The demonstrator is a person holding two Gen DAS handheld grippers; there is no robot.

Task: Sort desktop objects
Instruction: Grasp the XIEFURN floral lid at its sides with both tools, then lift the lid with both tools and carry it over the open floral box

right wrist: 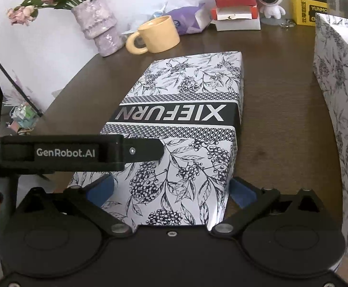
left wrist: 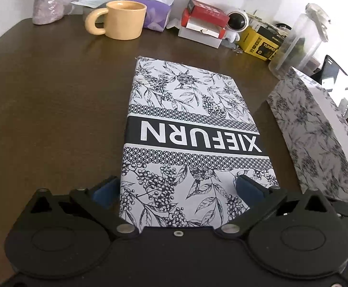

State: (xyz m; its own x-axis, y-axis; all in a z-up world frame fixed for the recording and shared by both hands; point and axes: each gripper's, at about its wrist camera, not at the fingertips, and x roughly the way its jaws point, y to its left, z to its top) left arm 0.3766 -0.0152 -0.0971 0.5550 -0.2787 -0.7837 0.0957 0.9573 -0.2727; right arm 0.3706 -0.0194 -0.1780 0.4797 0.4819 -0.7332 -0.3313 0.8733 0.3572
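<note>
Blue-padded fingers (left wrist: 103, 191) of the left gripper (left wrist: 177, 189) stand spread either side of the near end of a flat patterned box (left wrist: 193, 129), which lies on the dark wooden surface (left wrist: 54, 95). Whether the pads touch its edges cannot be told. Seen from the other wrist, the right gripper (right wrist: 171, 191) brackets the same near end, its fingers likewise spread, while the left tool's black arm crosses above the box's left edge. Both tools at one short end suggests a two-handed hold is being set up or given up on something too broad for one gripper; the pictures fit either.

Lying flat, the box runs its long axis away from both cameras toward the back wall, its "XIEFURN" lettering upside down to the viewer, so its top edge points nearest the person. Just to its right, a matching patterned piece (left wrist: 317, 138), its plain white inside showing, stands tilted on edge. Well behind, along the wall, sit a yellow mug (left wrist: 123, 19), a red and white carton (left wrist: 205, 21), a small astronaut figure (left wrist: 237, 22) and a yellow package (left wrist: 262, 43).
</note>
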